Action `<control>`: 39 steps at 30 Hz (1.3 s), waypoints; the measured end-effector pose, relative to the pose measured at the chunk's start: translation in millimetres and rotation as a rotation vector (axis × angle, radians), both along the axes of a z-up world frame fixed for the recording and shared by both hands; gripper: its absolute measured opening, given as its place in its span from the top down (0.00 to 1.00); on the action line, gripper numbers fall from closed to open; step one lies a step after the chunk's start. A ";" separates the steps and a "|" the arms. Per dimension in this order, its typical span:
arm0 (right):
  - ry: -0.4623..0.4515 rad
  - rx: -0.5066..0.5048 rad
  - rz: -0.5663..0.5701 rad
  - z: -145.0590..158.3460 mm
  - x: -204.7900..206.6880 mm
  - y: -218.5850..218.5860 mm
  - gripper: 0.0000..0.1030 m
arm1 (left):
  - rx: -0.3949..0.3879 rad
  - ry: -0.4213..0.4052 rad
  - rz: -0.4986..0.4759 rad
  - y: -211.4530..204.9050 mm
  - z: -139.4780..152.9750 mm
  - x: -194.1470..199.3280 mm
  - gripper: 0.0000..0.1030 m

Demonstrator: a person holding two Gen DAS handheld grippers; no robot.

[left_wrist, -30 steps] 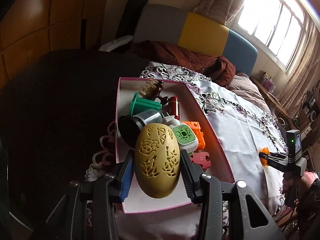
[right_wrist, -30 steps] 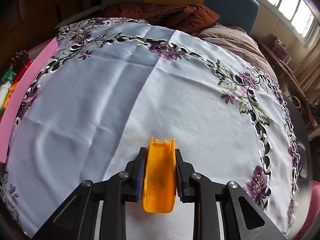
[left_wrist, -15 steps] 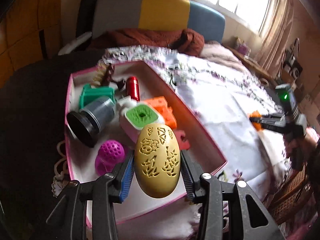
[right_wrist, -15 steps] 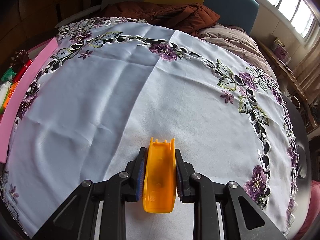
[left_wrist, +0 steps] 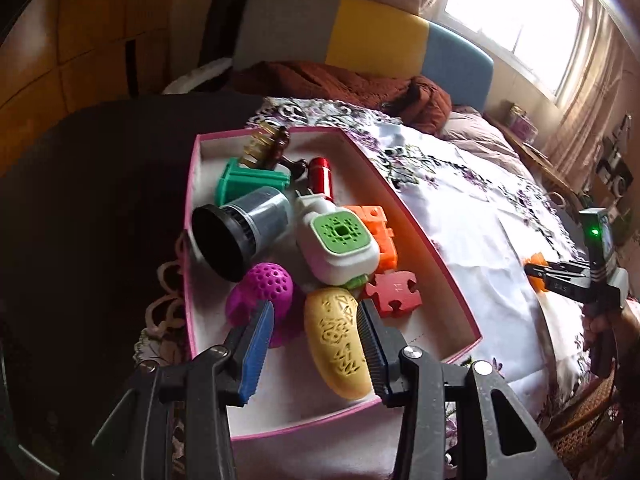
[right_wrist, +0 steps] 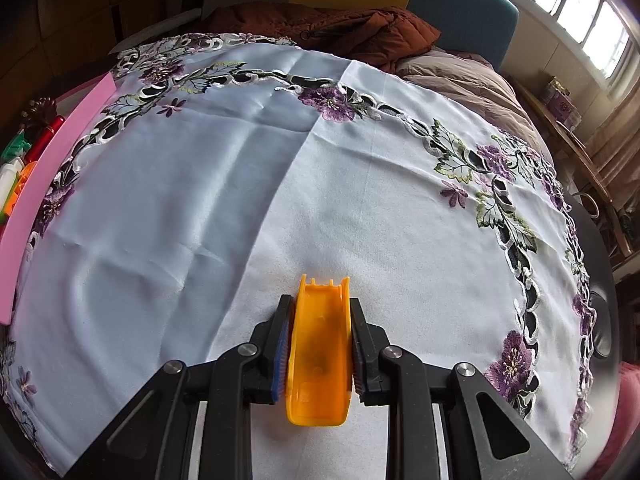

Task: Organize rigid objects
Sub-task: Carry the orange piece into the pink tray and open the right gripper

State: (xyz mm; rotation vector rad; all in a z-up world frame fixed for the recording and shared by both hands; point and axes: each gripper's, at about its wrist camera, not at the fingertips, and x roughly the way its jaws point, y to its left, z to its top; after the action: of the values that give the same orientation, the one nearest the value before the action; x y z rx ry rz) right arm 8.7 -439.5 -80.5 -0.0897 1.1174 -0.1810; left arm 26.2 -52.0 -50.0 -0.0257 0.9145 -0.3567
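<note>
In the left wrist view, the left gripper [left_wrist: 316, 344] hovered low over the pink-rimmed cardboard box [left_wrist: 456, 280], jaws parted. The yellow egg-shaped plastic case with cut-out patterns [left_wrist: 340, 344] lay on the box floor between them, against the right finger [left_wrist: 374, 350], with a clear gap to the blue-padded left finger [left_wrist: 256, 344]. A magenta perforated ball [left_wrist: 266, 286] sat just beyond that left finger, a red foam puzzle piece [left_wrist: 394, 292] to the right. At the right edge, the right gripper [left_wrist: 536, 274] held something orange.

In the right wrist view, the right gripper [right_wrist: 318, 344] was clamped on an orange plastic channel-shaped piece [right_wrist: 320, 352], bottom centre, over the white embroidered tablecloth [right_wrist: 200, 200]. The box wall showed at far left.
</note>
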 end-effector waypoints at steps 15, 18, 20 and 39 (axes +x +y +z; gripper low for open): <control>-0.005 0.066 -0.043 7.8 -1.2 -1.6 0.75 | 0.029 -0.026 0.088 4.0 16.2 -4.9 0.58; -0.026 0.074 -0.039 15.4 -1.4 2.6 0.75 | 0.029 -0.038 0.099 6.5 18.5 -5.7 0.58; -0.041 0.088 -0.042 20.8 -1.4 6.0 0.75 | 0.029 -0.041 0.103 7.4 19.3 -5.5 0.58; -0.196 0.304 0.317 84.0 12.9 166.8 0.75 | -0.003 -0.040 0.159 26.5 20.5 -4.4 0.58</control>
State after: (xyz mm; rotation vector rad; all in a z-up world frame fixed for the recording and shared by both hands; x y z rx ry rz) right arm 21.5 -272.7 3.5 0.0228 0.9100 0.2582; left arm 21.8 -25.5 -29.5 -0.0928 0.8666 -0.2099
